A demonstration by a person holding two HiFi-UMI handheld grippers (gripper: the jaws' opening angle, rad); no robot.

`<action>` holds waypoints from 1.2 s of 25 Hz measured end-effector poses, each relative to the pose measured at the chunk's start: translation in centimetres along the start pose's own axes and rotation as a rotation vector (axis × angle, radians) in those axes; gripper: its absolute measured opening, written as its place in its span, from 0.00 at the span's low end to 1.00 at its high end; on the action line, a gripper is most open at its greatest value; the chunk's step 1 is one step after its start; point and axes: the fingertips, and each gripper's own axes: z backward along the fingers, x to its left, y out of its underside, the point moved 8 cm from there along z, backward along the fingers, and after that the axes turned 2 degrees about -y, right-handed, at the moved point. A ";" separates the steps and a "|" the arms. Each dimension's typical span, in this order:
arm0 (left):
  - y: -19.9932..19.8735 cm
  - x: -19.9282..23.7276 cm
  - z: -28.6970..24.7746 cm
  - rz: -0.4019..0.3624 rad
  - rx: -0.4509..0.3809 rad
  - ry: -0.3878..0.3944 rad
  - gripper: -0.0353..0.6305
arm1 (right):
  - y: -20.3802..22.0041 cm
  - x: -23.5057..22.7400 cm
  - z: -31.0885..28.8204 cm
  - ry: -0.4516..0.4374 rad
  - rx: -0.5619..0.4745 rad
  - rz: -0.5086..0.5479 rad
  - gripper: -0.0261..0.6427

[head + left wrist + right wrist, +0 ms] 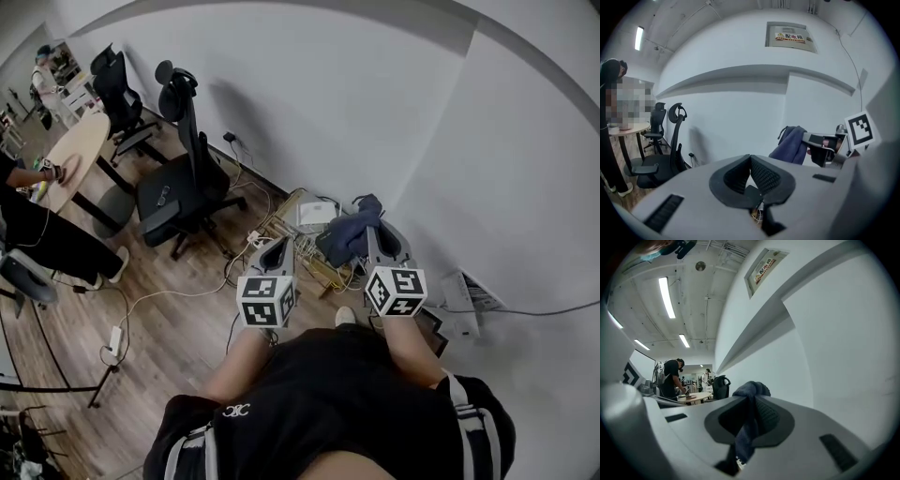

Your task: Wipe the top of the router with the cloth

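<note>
In the head view a white flat box, apparently the router, lies on the floor by the wall among tangled cables. My right gripper is held above it, shut on a dark blue cloth that hangs from its tips. The right gripper view shows the cloth pinched between the jaws of the right gripper and bunched over them. Beside it on the left, my left gripper is shut with nothing in it. In the left gripper view the left gripper has its tips meeting, and the cloth hangs at the right.
A black office chair stands left of the cables. A second white device with a grey cable lies at the right by the wall. A round wooden table, another chair and people are at the far left. A power strip lies on the wood floor.
</note>
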 end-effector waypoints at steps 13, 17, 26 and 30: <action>-3.0 -3.1 -11.2 0.022 0.036 -0.068 0.06 | -1.2 -10.0 -8.2 -0.092 0.060 -0.004 0.07; -3.4 -3.8 -13.3 0.048 0.030 -0.095 0.06 | -1.2 -11.8 -10.1 -0.139 0.097 0.010 0.07; -0.7 -2.0 -15.5 0.123 0.117 -0.151 0.06 | 1.2 -13.1 -13.7 -0.180 0.223 0.020 0.07; 0.3 -0.3 -16.8 0.152 0.164 -0.134 0.06 | 2.2 -12.6 -15.2 -0.180 0.305 0.047 0.07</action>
